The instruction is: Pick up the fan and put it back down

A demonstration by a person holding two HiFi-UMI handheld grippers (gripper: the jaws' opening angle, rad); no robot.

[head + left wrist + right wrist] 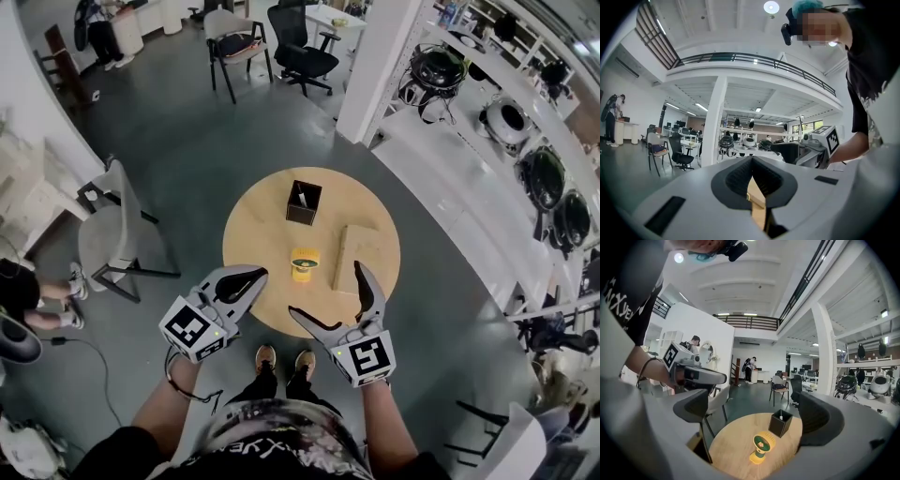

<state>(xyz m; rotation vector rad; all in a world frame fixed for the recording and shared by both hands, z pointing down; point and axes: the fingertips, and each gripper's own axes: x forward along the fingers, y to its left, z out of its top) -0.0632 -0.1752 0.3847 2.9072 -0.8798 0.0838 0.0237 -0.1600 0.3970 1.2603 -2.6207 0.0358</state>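
The fan (305, 264), small, yellow-based with a green head, stands upright on the round wooden tabletop (253, 234), towards the edge nearest the person and untouched by either gripper. A flat wooden board (354, 258) lies near its right side, and an open black box (303, 202) sits further back, apart from it.

The right gripper (325, 291) hangs over the near edge of the tabletop with its jaws spread wide and nothing between them. In the right gripper view, the fan (761, 448) shows through the gap, ahead of the jaws, with the black box (781, 423) behind it. The left gripper (246, 281) is at the tabletop's near-left rim, with its jaws pressed together at the tips on nothing (751, 161).

A grey chair (108, 234) stands on the floor to the left, well apart from the tabletop
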